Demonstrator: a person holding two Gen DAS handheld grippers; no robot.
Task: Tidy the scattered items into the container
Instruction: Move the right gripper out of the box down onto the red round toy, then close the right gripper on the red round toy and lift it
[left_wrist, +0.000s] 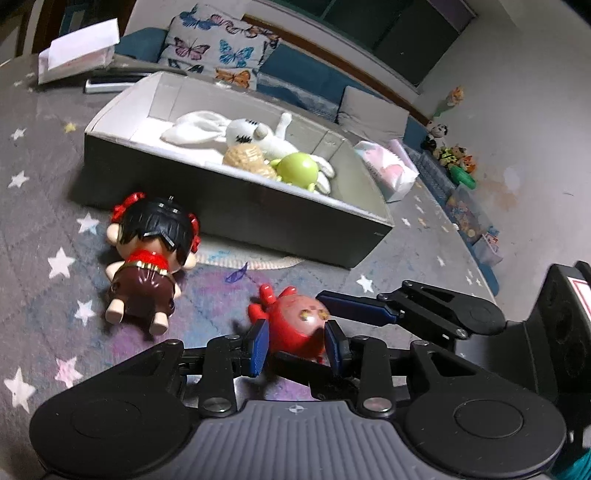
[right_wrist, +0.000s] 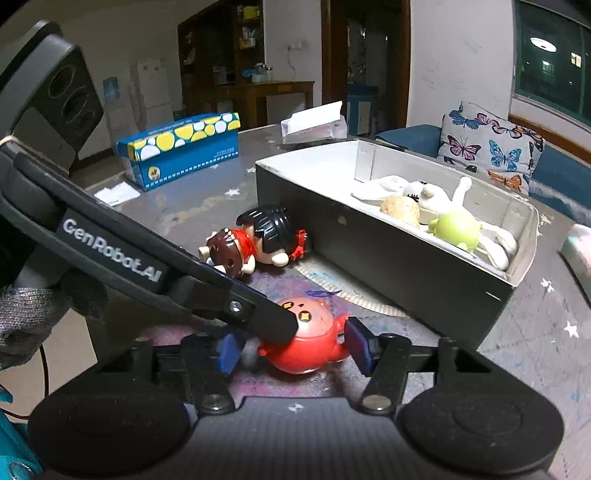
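A red round toy (left_wrist: 295, 325) lies on the star-patterned table, also in the right wrist view (right_wrist: 308, 343). My left gripper (left_wrist: 297, 345) has its blue pads on both sides of the toy, touching or nearly touching it. My right gripper (right_wrist: 291, 349) is open around the same toy, and its finger (left_wrist: 358, 310) shows in the left wrist view. A doll with black hair and red bows (left_wrist: 147, 258) lies to the left, also in the right wrist view (right_wrist: 255, 240). The grey open box (left_wrist: 236, 206) holds a white plush rabbit (left_wrist: 255, 136), a green toy (left_wrist: 297, 170) and a tan object (left_wrist: 245, 157).
A blue and yellow tissue box (right_wrist: 181, 149) and a white tissue pack (right_wrist: 314, 123) stand at the far side of the table. A pink and white pack (left_wrist: 388, 170) lies right of the box. A butterfly cushion (left_wrist: 221, 48) rests on the sofa behind.
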